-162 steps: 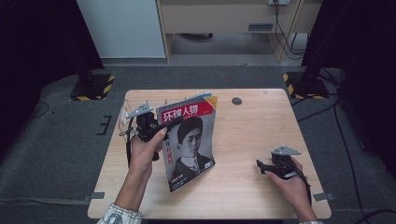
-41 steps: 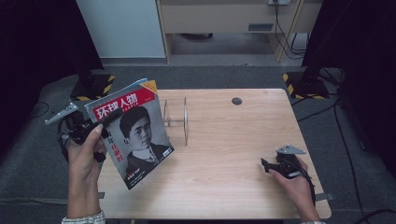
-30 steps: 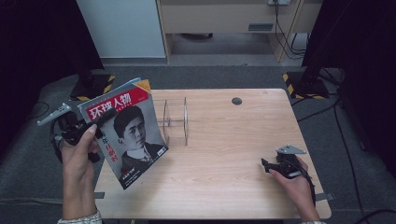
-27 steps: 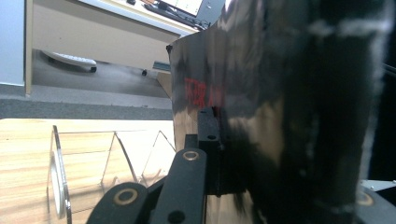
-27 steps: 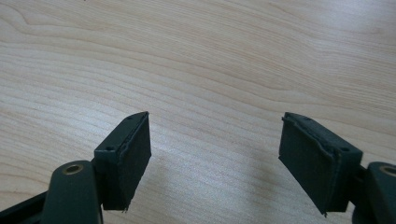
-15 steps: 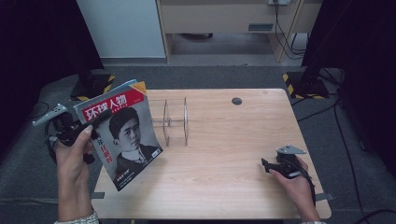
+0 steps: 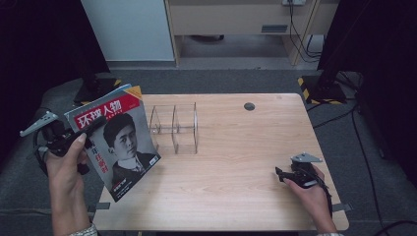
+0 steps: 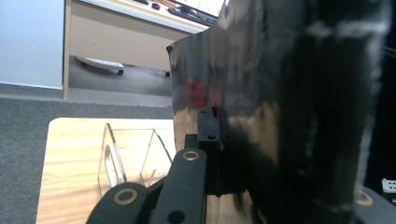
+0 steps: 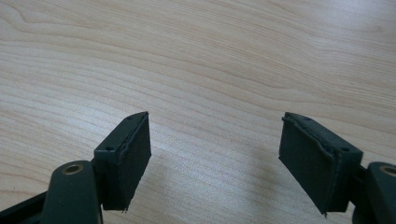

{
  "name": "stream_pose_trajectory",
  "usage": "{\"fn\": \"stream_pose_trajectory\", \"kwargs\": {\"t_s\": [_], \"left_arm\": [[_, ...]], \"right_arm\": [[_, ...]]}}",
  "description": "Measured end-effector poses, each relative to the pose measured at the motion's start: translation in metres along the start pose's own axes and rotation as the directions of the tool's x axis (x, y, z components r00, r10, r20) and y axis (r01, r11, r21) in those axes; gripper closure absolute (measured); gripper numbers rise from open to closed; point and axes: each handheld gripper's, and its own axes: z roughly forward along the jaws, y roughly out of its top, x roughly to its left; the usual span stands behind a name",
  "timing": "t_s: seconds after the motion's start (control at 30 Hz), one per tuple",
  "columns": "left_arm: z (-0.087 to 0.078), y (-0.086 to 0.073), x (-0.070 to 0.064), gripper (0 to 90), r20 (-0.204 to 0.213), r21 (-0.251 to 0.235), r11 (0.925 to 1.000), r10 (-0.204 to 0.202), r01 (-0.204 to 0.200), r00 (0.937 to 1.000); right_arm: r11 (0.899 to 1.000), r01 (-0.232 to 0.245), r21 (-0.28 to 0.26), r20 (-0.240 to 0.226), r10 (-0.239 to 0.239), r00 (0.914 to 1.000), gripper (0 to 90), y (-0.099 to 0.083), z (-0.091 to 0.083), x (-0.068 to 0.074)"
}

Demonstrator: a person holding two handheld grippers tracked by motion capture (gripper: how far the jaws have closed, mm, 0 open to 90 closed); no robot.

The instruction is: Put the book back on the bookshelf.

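A magazine with a red title band and a man's portrait on its cover is held up in the air past the table's left edge. My left gripper is shut on its spine edge. In the left gripper view the magazine's dark glossy back stands close to the lens, pinched between the jaws. A clear acrylic rack with upright dividers stands on the table, right of the magazine; it also shows as the rack behind the jaws. My right gripper rests open near the table's front right, nothing between its fingers.
The wooden table has a round cable hole at the back right. Grey carpet surrounds it, with dark stands and yellow-black striped bases at both back corners. A cabinet and cables stand behind.
My left hand has carried the magazine out of the rack area and leftward, off the table's left edge, tilting it slightly. The right gripper has stayed in place and open.
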Motion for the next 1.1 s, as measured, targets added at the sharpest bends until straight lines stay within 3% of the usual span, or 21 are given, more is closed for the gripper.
{"fn": "stream_pose_trajectory", "kwargs": {"t_s": [0.47,0.73,0.9,1.1], "left_arm": [[-0.007,0.001,0.006,86.2,-0.046,0.007,0.9999,0.011,-0.011,0.9989],[0.0,-0.007,0.016,86.2,-0.121,0.006,0.9996,0.03,-0.029,0.9922],[0.008,-0.014,0.023,86.2,-0.131,-0.029,0.9992,0.025,-0.029,0.9911],[0.016,-0.02,0.024,86.2,-0.16,-0.067,0.9957,0.052,-0.064,0.9857]], "right_arm": [[1.0,0.0,-0.001,0.0,0.0,1.0,25.4,0.0,0.0,0.0],[1.0,0.001,-0.002,0.0,-0.001,1.0,25.4,0.0,0.0,0.0],[1.0,-0.003,0.0,0.001,0.003,1.0,25.4,0.0,0.0,0.0],[1.0,-0.001,-0.002,-0.002,0.001,1.0,25.4,0.0,0.0,0.001]]}}
